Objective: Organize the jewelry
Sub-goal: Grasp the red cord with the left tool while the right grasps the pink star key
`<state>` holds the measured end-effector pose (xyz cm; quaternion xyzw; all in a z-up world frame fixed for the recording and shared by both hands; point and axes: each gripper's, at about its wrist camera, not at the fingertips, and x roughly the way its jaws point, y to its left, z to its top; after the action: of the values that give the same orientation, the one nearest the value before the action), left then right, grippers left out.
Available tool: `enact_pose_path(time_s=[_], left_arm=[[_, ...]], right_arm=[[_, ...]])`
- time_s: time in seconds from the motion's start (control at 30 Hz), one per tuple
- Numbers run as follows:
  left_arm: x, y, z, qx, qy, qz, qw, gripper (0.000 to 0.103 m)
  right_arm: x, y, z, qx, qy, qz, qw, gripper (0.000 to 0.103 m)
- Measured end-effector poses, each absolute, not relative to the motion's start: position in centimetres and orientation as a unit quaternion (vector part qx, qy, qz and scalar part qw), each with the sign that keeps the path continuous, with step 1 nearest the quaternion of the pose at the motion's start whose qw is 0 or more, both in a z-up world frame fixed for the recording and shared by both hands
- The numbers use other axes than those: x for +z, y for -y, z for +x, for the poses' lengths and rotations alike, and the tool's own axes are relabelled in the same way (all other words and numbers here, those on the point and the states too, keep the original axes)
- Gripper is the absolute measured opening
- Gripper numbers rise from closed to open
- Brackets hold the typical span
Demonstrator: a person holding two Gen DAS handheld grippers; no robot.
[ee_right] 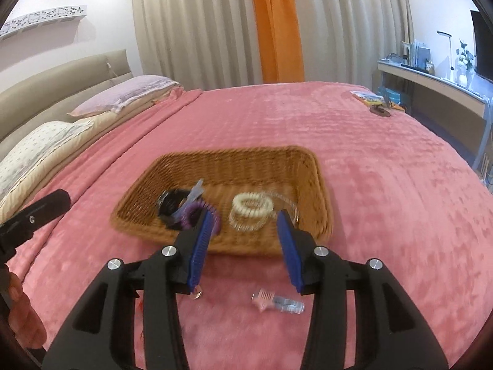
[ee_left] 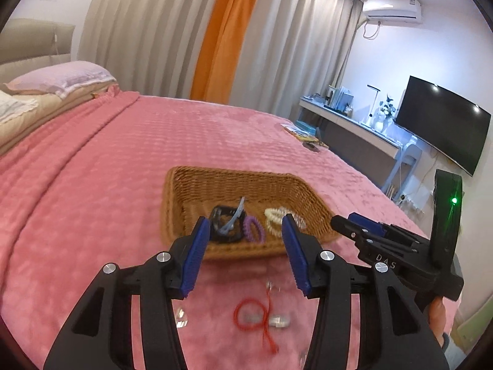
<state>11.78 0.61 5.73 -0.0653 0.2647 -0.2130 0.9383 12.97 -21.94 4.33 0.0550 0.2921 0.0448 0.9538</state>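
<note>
Left gripper [ee_left: 246,252]: jaws parted about halfway, holding nothing; red cord bracelet [ee_left: 254,316] loose on pink blanket [ee_left: 92,185] just below its tips. Wicker basket [ee_right: 172,163] ahead of both grippers, holding black clip [ee_right: 171,205], purple coil tie [ee_right: 197,215], cream coil ties [ee_right: 251,208]. Right gripper [ee_right: 243,248]: half open, empty; pink comb clip [ee_right: 263,297] beneath. Risk: thin cord slipping between pads or snagging plush pile.

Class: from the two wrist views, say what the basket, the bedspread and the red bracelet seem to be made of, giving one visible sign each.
Basket: woven wicker or rattan-look plastic, tan, showing ribbed weave.
Bedspread: soft plush fabric, pink, with a quilted dimple pattern and slight sheen.
Red bracelet: thin cord or string, matte, lying in a limp loop with loose tails.
</note>
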Motion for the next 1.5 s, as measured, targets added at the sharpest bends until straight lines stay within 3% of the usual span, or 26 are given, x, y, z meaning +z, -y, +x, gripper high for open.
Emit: enact_pose_path(time_s=[0.33, 0.83, 1.03, 1.1, 1.17, 1.5], left_arm=[[2.8, -2.0, 9.4, -0.217, -0.311, -0.063, 0.923, 0.047], [-6.3, 0.7, 15.7, -0.255, -0.455, -0.054, 0.851, 0.045], [-6.7, 1.8, 16.2, -0.228, -0.455, -0.025, 0.861, 0.026], [-6.7, 1.5, 16.3, -0.219, -0.454, -0.026, 0.863, 0.011], [-6.7, 1.0, 16.5, -0.217, -0.456, -0.041, 0.862, 0.004], [-6.8, -0.2, 16.1, -0.213, -0.445, -0.063, 0.867, 0.003]], right_arm=[[2.7, 22.6, 9.0, 0.040, -0.318, 0.038, 0.947, 0.041], [-3.1, 26.8, 11.8, 0.032, -0.385, 0.096, 0.918, 0.041], [-4.0, 26.4, 13.4, 0.050, -0.419, 0.100, 0.901, 0.041], [-4.3, 25.3, 13.6, 0.062, -0.428, 0.080, 0.898, 0.041], [-4.3, 24.2, 13.3, 0.072, -0.431, 0.059, 0.898, 0.041], [-3.1, 21.6, 11.2, 0.095, -0.413, 0.013, 0.905, 0.037]])
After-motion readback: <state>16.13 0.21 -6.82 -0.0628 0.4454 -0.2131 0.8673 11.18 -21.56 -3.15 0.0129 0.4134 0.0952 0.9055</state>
